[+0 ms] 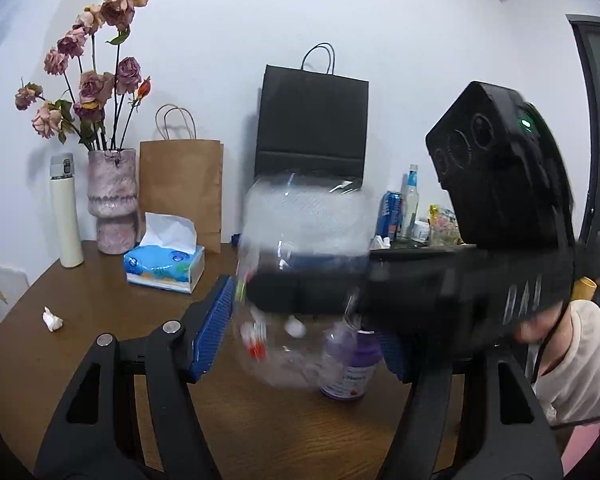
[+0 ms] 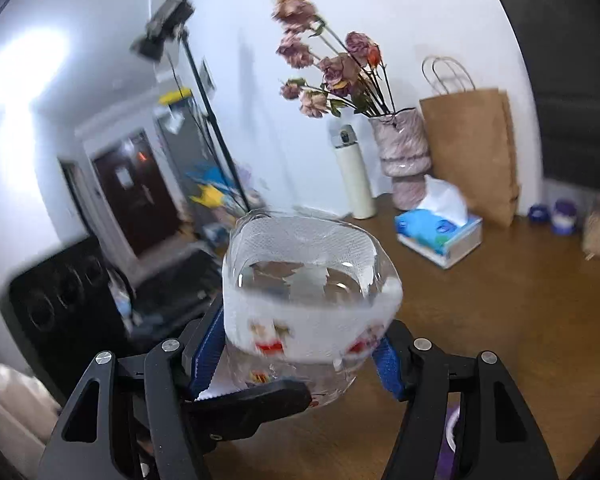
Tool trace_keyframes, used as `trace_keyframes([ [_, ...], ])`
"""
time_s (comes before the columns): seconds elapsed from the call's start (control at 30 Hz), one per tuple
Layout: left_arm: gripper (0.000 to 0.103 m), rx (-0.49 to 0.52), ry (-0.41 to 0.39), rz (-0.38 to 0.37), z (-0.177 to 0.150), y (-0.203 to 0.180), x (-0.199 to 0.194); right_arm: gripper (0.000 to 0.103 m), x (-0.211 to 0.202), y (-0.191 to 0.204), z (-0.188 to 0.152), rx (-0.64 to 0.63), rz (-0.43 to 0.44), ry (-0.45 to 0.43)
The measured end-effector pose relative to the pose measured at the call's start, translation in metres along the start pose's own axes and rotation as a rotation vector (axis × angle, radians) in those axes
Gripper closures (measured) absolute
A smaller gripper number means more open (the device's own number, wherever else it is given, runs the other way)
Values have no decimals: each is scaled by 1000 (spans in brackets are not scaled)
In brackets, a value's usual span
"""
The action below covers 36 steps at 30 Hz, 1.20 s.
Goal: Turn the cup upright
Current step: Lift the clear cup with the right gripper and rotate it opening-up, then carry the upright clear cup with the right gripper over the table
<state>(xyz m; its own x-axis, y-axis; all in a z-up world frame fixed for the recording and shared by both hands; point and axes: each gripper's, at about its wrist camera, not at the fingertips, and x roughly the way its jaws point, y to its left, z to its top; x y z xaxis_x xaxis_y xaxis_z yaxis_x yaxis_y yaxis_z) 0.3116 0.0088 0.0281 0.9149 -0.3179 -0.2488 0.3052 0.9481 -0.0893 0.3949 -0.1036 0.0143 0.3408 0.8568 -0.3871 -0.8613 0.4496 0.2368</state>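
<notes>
Between the blue pads of the right claw (image 2: pixel 300 364) sits the clear plastic cup (image 2: pixel 308 292), its lower body pressed by a pad on each side, so this claw is closed on it and carries it off the bench (image 2: pixel 500 320). Seen from the right wrist, the cup rises up and away from the fingertips, its wide end farthest from the claw and its printed band with red marks just above the pads. It is blurred, and which end is the mouth cannot be told for sure.

From the left wrist the same cup (image 1: pixel 300 280) hangs in the gap between the left claw's fingers, just ahead of them. The left claw (image 1: pixel 304 336) stands wide open, with its left blue pad (image 1: pixel 214 328) just beside the cup wall; whether they touch cannot be told. The right claw's black body (image 1: pixel 480 280) crosses in from the right side and reaches the cup.

Behind and below the cup, near the left claw's right finger, a purple-labelled jar (image 1: pixel 350 364) stands on the bench. Farther ahead to the left lie a tissue box (image 1: pixel 164 264) and a crumpled tissue (image 1: pixel 52 319).
</notes>
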Motion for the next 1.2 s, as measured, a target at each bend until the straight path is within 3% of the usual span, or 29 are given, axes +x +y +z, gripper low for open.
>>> trace_keyframes([
  [0.17,41,18,39,-5,-14,-10,-8,35,-7,52,-21,-208,-152,10],
  [0.37,41,-19,95,-46,-25,-6,-20,35,-18,86,-39,-276,-209,-23],
  [0.53,41,52,169,-28,-49,-23,-26,35,-21,85,-70,-193,-188,-22],
  [0.63,40,43,230,-21,-57,-25,-20,35,-19,83,-79,-167,-183,14],
  [0.67,39,37,250,-22,-58,-24,-17,36,-18,81,-81,-159,-182,29],
  [0.73,25,29,304,-31,-63,-23,-13,36,-15,78,-84,-157,-220,50],
  [0.8,25,30,309,-42,-67,-23,-16,36,-11,71,-85,-145,-254,84],
  [0.87,27,46,308,-49,-70,-25,-18,36,-11,66,-87,-126,-270,105],
  [0.93,42,62,317,-69,-71,-31,-16,36,-12,64,-89,-117,-281,119],
  [1.0,43,81,314,-54,-73,-38,-15,36,-12,67,-91,-124,-301,134],
  [1.2,43,46,353,-104,-73,-40,-4,34,-17,62,-95,-94,-346,166],
])
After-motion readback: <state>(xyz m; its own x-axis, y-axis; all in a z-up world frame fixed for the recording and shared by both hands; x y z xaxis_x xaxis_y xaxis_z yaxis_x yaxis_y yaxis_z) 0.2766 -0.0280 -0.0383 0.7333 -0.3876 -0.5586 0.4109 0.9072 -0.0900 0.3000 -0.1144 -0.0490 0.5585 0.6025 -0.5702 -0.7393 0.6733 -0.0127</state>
